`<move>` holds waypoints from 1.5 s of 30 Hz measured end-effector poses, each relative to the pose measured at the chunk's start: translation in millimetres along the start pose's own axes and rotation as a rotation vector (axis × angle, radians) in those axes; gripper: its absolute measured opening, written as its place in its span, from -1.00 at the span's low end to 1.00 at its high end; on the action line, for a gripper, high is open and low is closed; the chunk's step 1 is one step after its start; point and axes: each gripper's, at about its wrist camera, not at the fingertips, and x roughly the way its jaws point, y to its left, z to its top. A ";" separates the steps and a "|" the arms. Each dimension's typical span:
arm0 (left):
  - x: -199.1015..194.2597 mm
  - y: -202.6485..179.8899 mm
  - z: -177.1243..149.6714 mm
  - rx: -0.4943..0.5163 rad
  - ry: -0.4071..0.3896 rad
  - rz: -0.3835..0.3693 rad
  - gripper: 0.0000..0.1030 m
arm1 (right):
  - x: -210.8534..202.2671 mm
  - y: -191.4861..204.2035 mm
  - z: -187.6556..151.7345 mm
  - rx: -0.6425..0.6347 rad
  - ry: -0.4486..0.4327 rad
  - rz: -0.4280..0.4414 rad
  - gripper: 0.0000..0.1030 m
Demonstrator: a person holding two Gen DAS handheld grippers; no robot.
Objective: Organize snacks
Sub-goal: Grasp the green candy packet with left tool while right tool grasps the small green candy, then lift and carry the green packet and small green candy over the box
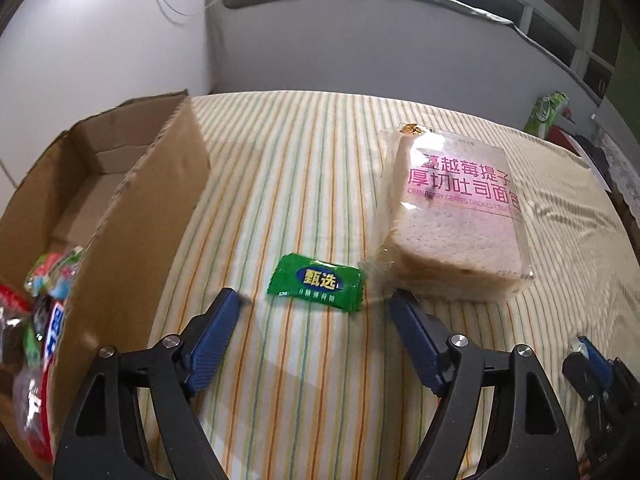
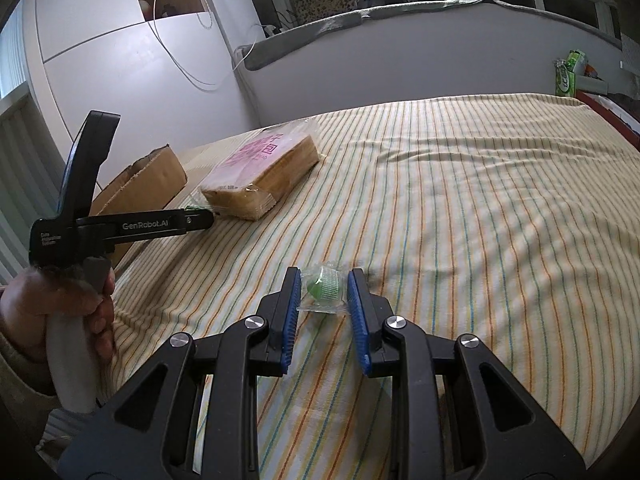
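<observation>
The right tongs (image 2: 323, 286) are clamping a small clear-wrapped green candy (image 2: 323, 289) above the striped bedspread (image 2: 480, 208). The left tongs (image 1: 316, 300) are standing apart, a glossy green candy packet (image 1: 316, 282) lying just ahead. Beyond, bagged sliced toast (image 1: 452, 216) is resting beside an open cardboard box (image 1: 132, 208).

Left flank: cardboard box (image 1: 160, 208) wall blocks.
Right flank: toast pack (image 1: 452, 216) crowds in.
Between them: striped cloth (image 1: 304, 184), only green candy (image 1: 316, 282) there.
</observation>
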 end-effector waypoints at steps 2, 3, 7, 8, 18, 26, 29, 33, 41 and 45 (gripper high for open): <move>-0.1 -1.7 -1.5 0.014 -0.010 -0.027 0.26 | -0.1 -0.1 -0.6 0.000 -0.002 0.000 -0.51; -2.9 0.7 -3.1 0.021 -0.013 -0.039 0.05 | -0.2 0.0 -0.7 0.001 -0.002 0.000 -0.51; -7.1 -0.3 -6.0 0.035 -0.032 -0.035 -0.35 | -0.2 -0.3 -1.3 0.003 -0.006 -0.001 -0.51; -8.6 1.6 -6.7 0.035 -0.039 -0.034 -0.49 | -0.2 -0.5 -1.3 0.004 -0.007 -0.001 -0.51; -22.7 17.3 -14.7 0.030 -0.076 -0.100 -0.88 | -6.4 5.3 -5.1 0.003 -0.029 -0.019 -0.51; -46.3 20.3 -30.5 0.025 -0.144 -0.203 -0.92 | -18.0 17.8 -4.4 -0.020 -0.057 -0.025 -0.51; -56.6 26.0 -38.8 0.022 -0.166 -0.221 -0.92 | -23.0 25.0 -1.5 -0.034 -0.071 -0.025 -0.51; -77.3 33.7 -51.8 0.018 -0.224 -0.259 -0.92 | -29.1 35.6 1.4 -0.048 -0.088 -0.026 -0.51; -112.2 32.9 -70.6 0.029 -0.333 -0.302 -0.92 | -37.8 50.6 5.6 -0.057 -0.107 -0.058 -0.51; -124.8 26.2 -72.6 0.057 -0.390 -0.292 -0.92 | -54.2 61.7 16.1 -0.087 -0.139 -0.075 -0.51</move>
